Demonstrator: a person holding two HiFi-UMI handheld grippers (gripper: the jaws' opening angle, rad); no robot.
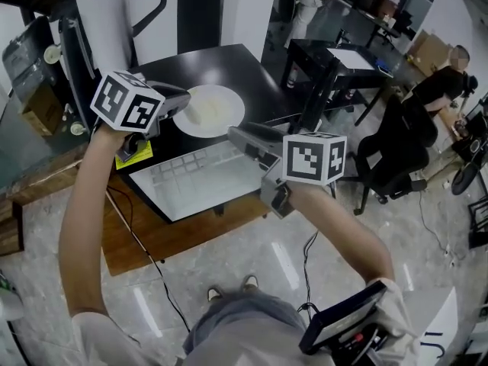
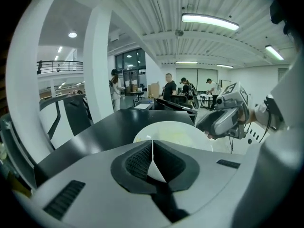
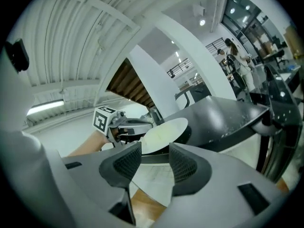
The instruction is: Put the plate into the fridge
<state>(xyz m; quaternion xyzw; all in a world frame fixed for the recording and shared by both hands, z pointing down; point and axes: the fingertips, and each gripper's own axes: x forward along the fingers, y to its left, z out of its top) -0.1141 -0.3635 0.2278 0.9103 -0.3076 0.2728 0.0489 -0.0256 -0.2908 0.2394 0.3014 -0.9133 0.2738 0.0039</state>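
surface: black, carries the plate; the near edge runs just above the white panel.
white panel: moulded compartments, lies flat below and in front of the surface. Could be the fridge door; can't tell. No open fridge cavity in any view.
plate: white, flat on the surface, faint yellowish smear in the middle. Not lifted, not in the fridge.
left gripper: fingers pressed together, nothing pinched. Tips are right at the plate's left rim; contact can't be confirmed.
right gripper: fingers spread wide, empty, aimed at the plate's near-right rim, just short of it.
yellow tag: small, under the left gripper, off the plate.
step (judgement): approach to grasp; carry not started.
risk 1: shut left fingers can only push, so the plate may slide toward the right gripper or off the near edge.
risk 2: a one-sided pinch on a thin glazed rim lets the plate tip or slip when lifted.
risk 3: right fingers coming in low jam on the surface edge instead of straddling the rim.
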